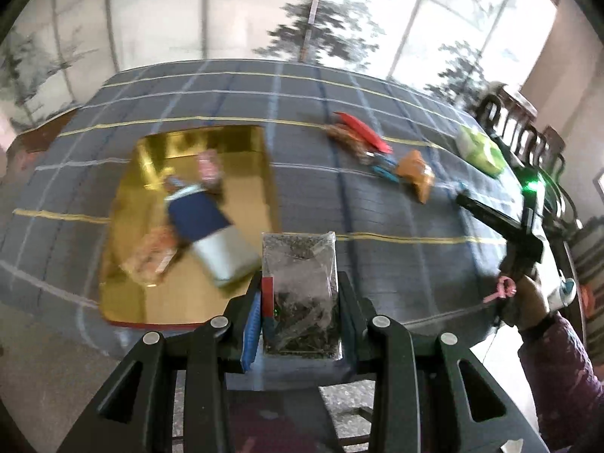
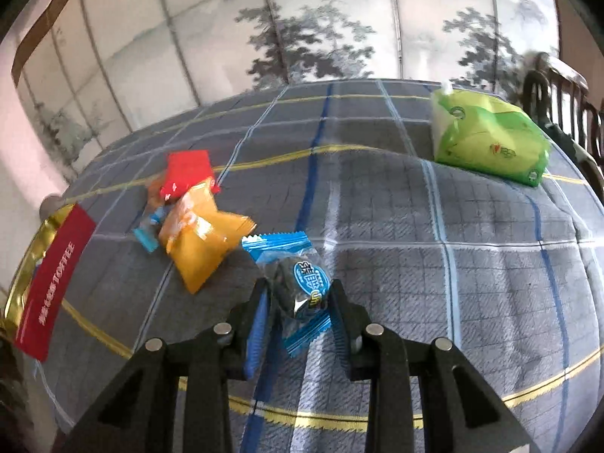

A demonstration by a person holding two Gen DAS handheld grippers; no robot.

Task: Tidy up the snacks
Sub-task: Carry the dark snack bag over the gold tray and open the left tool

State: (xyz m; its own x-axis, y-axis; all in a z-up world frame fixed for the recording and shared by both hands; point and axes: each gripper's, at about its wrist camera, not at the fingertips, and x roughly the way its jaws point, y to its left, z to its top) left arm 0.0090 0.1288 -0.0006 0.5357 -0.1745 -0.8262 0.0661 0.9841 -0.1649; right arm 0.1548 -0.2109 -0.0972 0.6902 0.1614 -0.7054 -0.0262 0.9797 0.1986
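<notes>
My left gripper (image 1: 300, 294) is shut on a clear packet of dark dried bits (image 1: 300, 264), held above the near edge of the table, just right of the gold tray (image 1: 234, 196). In the tray lie a blue and silver pack (image 1: 205, 222), an orange-patterned packet (image 1: 151, 256) and a small pink packet (image 1: 209, 166). My right gripper (image 2: 300, 298) is shut on a blue-wrapped dark round snack (image 2: 298, 287) over the checked cloth. Left of it lie an orange packet (image 2: 200, 245), a red packet (image 2: 187, 171) and a small blue candy (image 2: 147, 239).
A green tissue pack (image 2: 487, 139) sits at the far right of the table. A red toffee box side (image 2: 53, 279) with its gold rim shows at the left edge. The other gripper and a hand (image 1: 528, 294) appear at the right of the left wrist view. Dark chair backs (image 2: 558, 94) stand beyond the table.
</notes>
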